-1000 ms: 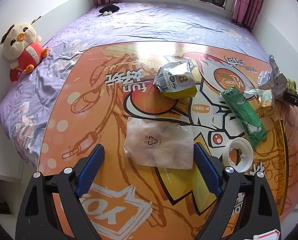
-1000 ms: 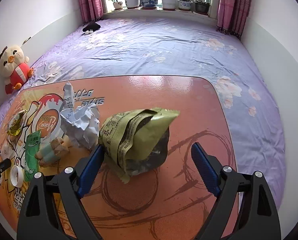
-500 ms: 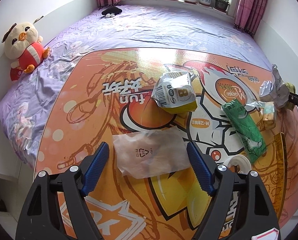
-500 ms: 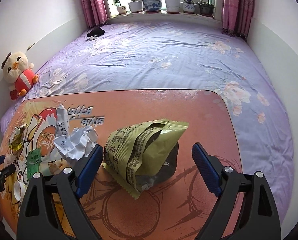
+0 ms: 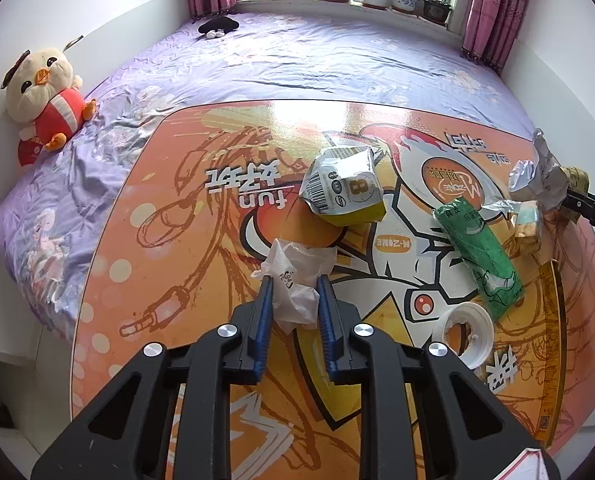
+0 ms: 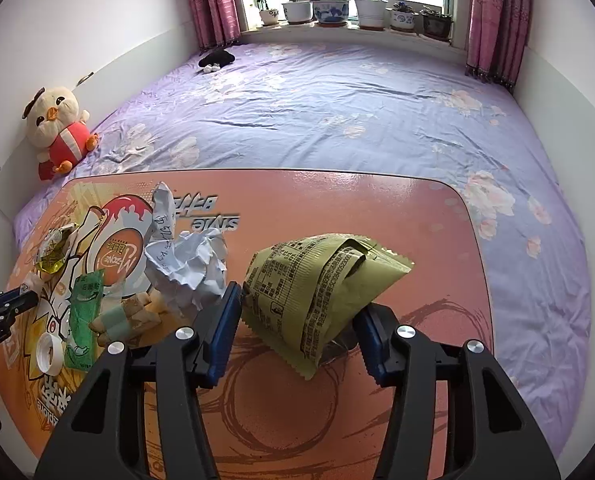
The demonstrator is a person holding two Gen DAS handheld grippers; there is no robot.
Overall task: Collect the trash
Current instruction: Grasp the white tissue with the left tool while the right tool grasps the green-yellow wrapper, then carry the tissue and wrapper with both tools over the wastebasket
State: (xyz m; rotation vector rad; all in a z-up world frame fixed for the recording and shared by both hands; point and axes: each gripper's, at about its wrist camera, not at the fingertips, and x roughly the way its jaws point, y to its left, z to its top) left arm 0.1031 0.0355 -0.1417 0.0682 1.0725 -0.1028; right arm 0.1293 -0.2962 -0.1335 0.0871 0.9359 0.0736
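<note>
On the orange cartoon-print table (image 5: pixel 169 248) my left gripper (image 5: pixel 294 280) is closing its jaws. The blue pads pinch a clear plastic bag (image 5: pixel 297 256), which bunches up between them. In the right wrist view my right gripper (image 6: pixel 297 300) is also closing. Its pads lie against both sides of a puffed olive-green snack bag (image 6: pixel 321 264) standing on the table (image 6: pixel 377 208). The left gripper's fingers (image 6: pixel 17 300) show at that view's left edge.
A silver and yellow wrapper (image 5: pixel 343 188), a green packet (image 5: pixel 477 256), a white ring lid (image 5: pixel 463 330), wrapped biscuits (image 5: pixel 527 224) and crumpled paper (image 6: pixel 189 260) lie on the table. Beyond it are a purple bed sheet (image 6: pixel 337 100) and a plush duck (image 5: pixel 43 92).
The left jaws have shut from wide apart onto the plastic bag, crumpling the flat sheet. The right jaws have come in against the olive snack bag.
</note>
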